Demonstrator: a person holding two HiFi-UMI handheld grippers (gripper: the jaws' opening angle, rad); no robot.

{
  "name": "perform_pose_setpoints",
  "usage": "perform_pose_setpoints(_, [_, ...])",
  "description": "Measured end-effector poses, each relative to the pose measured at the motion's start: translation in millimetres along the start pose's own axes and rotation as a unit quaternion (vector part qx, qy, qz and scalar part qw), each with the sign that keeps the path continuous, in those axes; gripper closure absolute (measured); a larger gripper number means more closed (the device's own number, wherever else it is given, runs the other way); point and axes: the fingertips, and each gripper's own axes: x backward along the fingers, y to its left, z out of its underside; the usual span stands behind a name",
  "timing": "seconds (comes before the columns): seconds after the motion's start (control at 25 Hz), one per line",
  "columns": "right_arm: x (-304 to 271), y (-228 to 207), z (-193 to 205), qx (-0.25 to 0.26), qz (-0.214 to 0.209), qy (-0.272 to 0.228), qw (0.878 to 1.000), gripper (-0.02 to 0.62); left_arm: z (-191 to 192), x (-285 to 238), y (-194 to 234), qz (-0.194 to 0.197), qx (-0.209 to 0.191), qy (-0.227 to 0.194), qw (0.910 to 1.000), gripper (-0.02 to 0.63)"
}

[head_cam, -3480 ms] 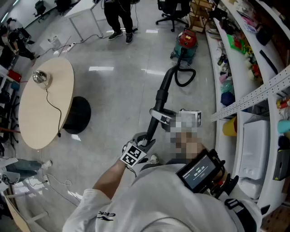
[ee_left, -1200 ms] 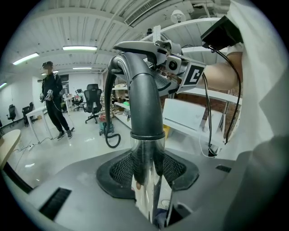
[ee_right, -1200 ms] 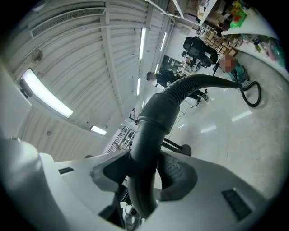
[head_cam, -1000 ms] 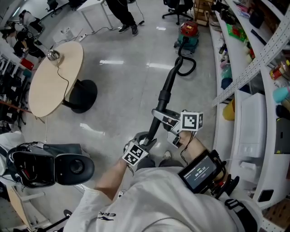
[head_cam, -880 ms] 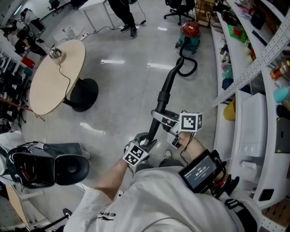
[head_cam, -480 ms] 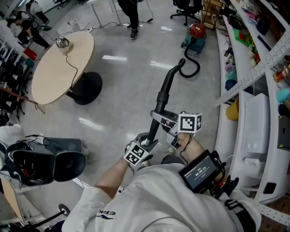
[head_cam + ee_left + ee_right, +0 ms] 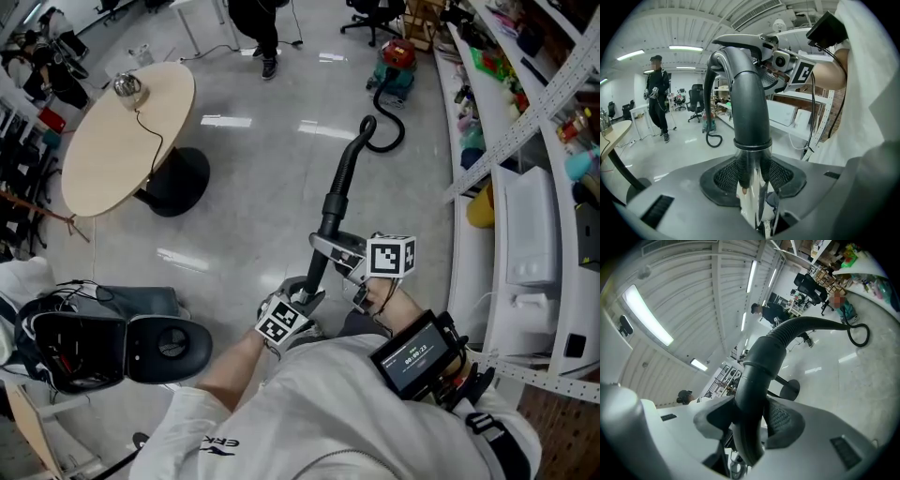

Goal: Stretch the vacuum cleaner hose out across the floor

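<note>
Left hand-held gripper (image 7: 302,296) and right hand-held gripper (image 7: 343,255) both clamp the wand (image 7: 327,225), hose (image 7: 349,169) ahead looks mostly stretched, one curl left by the vacuum cleaner (image 7: 397,53).

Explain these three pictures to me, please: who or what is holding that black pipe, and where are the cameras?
There is no robot here: a person holds a hand-held gripper in each hand. The picture from above comes from a camera on the person's head, looking down. The other two come from cameras riding on each of those tools, looking along its jaws. The left hand-held gripper and the right hand-held gripper both clamp the stiff wand at the end of a vacuum cleaner hose. The hose runs across the floor to the red and green vacuum cleaner. A round table stands to the left.
</note>
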Motion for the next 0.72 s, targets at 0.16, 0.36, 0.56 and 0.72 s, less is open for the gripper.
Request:
perform_pose_setpoints(0.16, [-2,9,23,-0.005,0.007,-0.002,1.0,0.411,15,16,-11,0.01,-0.004,0.001,0.9999,0.451])
perform_pose_setpoints(0.36, [1,18,44,-0.002,0.015,0.007,1.0,0.411,28,28,-29,0.013,-0.003,0.005,0.9999,0.451])
perform_pose_setpoints(0.56, [2,28,62,0.002,0.003,0.032,0.999,0.411,38,36,-41,-0.004,0.004,0.011,0.9999,0.451])
perform_pose_setpoints(0.72, [4,37,71,0.011,-0.016,0.056,0.998,0.411,42,36,-48,-0.034,0.015,0.018,0.9991,0.451])
